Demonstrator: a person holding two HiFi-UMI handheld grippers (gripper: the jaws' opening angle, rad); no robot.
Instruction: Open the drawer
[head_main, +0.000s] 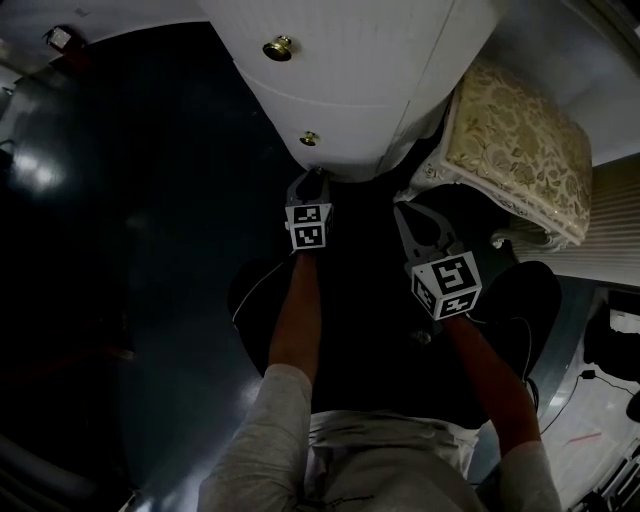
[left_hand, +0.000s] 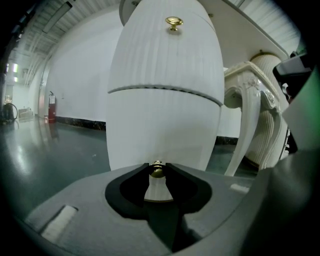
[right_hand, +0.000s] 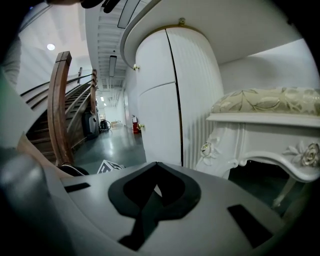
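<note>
**A:** What is the left gripper (left_hand: 157, 167) doing?

**B:** Its grey jaws are standing only a little apart. Their black-lined tips are pinching the small round brass knob (left_hand: 157, 171), which is filling the gap between them.

**A:** And the right gripper (right_hand: 156, 163)?

**B:** It is hanging just to the right of the left one. Its jaw tips are pressing together and holding nothing, and it is pointing toward the cabinet's right flank.

**A:** Where is the drawer sitting?

**B:** The lower drawer (left_hand: 160, 135) of the white, ribbed, round-fronted cabinet (head_main: 350, 90) is sitting straight ahead of the left gripper. The pinched knob is sitting at the middle of its front. That front is lying flush with the upper drawer along the curved seam, so it is not yet pulled out.

**A:** And farther on?

**B:** A second brass knob (left_hand: 174, 21) is sitting untouched at the middle of the upper drawer front. Just beside the cabinet's right edge, a white carved stool with a cream, gold-flowered cushion (head_main: 520, 150) is standing. Both pieces are resting on the dark glossy floor (head_main: 140, 260).
</note>
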